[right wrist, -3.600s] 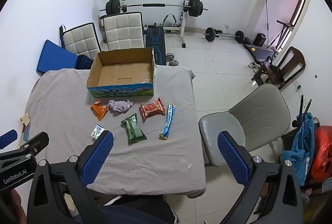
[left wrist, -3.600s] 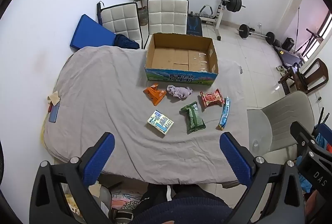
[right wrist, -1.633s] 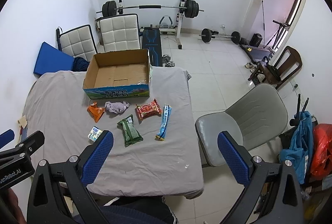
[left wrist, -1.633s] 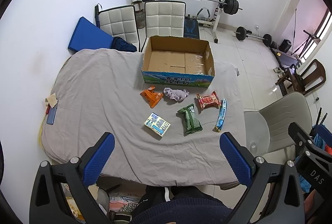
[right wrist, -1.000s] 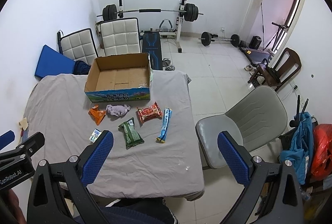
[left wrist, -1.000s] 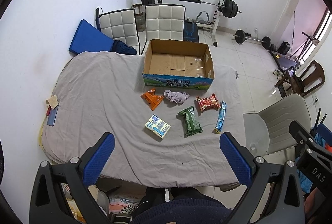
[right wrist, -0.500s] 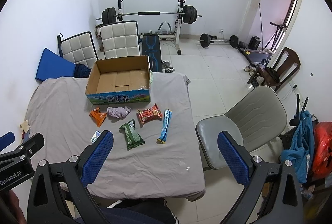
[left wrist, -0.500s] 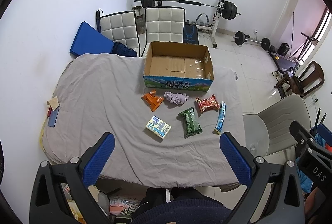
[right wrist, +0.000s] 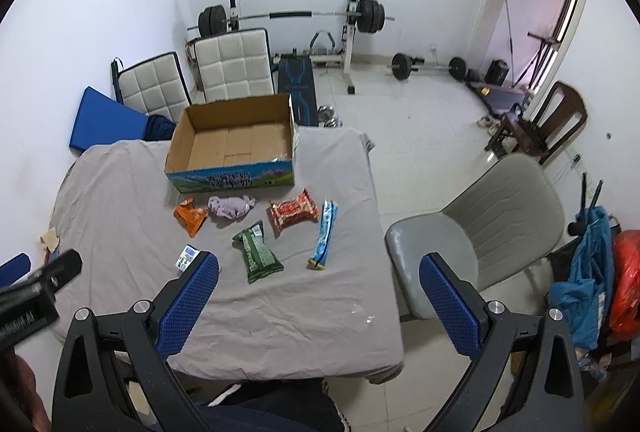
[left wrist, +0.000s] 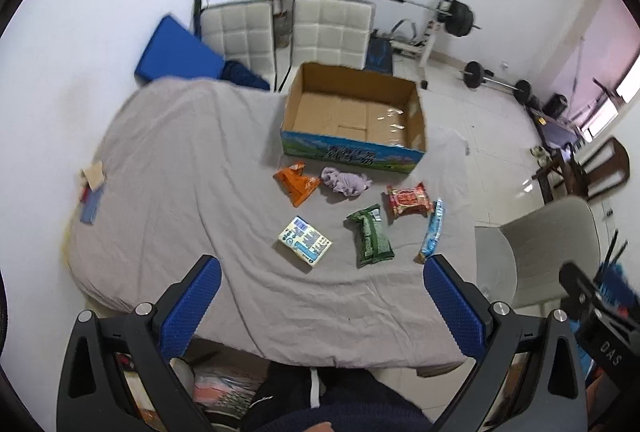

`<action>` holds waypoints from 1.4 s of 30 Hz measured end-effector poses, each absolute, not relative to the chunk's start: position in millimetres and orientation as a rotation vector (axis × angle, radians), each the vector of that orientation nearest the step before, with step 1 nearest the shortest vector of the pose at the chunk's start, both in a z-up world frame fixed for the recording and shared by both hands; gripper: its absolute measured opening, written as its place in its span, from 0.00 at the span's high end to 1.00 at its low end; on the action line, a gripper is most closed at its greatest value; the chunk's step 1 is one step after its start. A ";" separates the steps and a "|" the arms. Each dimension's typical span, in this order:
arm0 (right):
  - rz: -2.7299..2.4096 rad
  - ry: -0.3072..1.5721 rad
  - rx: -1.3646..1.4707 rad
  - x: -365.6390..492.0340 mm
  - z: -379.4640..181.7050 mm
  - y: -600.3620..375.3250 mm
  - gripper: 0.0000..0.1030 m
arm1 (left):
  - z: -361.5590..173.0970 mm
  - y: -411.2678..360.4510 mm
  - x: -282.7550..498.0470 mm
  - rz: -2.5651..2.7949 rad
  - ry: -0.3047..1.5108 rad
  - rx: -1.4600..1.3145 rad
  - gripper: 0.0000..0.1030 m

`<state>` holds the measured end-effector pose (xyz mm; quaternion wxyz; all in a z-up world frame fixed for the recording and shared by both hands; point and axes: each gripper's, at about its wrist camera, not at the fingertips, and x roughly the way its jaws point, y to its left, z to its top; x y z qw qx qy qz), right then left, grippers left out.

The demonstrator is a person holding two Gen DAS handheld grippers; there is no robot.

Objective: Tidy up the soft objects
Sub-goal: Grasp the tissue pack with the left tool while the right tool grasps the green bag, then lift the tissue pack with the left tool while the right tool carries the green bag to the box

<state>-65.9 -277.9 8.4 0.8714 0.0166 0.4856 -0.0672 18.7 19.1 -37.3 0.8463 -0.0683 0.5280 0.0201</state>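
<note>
An open, empty cardboard box (left wrist: 354,118) (right wrist: 234,142) stands at the far side of a table under a grey cloth (left wrist: 180,168) (right wrist: 120,192). In front of it lie an orange packet (left wrist: 297,183) (right wrist: 191,217), a crumpled lilac cloth (left wrist: 346,182) (right wrist: 232,206), a red packet (left wrist: 409,199) (right wrist: 294,214), a green packet (left wrist: 370,240) (right wrist: 258,252), a blue stick packet (left wrist: 432,230) (right wrist: 325,234) and a small white carton (left wrist: 305,241) (right wrist: 187,255). My left gripper (left wrist: 320,306) and right gripper (right wrist: 318,306) are open and empty, held high above the table's near edge.
A grey chair (right wrist: 484,232) (left wrist: 536,252) stands right of the table. Two white padded chairs (right wrist: 232,72) and a blue mat (right wrist: 106,120) are behind the table, with a barbell rack (right wrist: 296,16) beyond. A card and small items (left wrist: 92,184) lie at the table's left edge.
Both grippers have shifted slightly, so the table contents sit a little nearer in view. Nothing on the table has moved. Both grippers stay open.
</note>
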 end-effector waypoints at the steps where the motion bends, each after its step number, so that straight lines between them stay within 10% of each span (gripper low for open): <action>1: -0.130 1.031 0.043 -56.7 -2.7 -279.4 0.01 | -47.4 23.3 25.1 0.053 1.127 -0.159 0.00; 24: 0.131 1.533 -0.014 147.7 -352.6 -208.7 0.01 | -394.5 78.0 151.0 0.206 1.711 -0.890 0.01; 29: 0.164 1.613 0.023 162.2 -389.5 -195.5 0.01 | -419.0 75.3 159.2 0.251 1.743 -0.855 0.28; 32: 0.184 1.664 0.013 167.5 -410.6 -186.1 0.09 | -412.2 64.0 166.7 0.204 1.737 -0.672 0.36; 36: 0.188 1.759 -0.017 166.0 -436.9 -180.0 0.47 | -387.1 27.1 182.6 0.135 1.678 -0.116 0.38; 42: 0.205 1.783 0.002 169.3 -451.0 -179.2 0.47 | -401.3 29.4 186.1 0.148 1.725 -0.156 0.38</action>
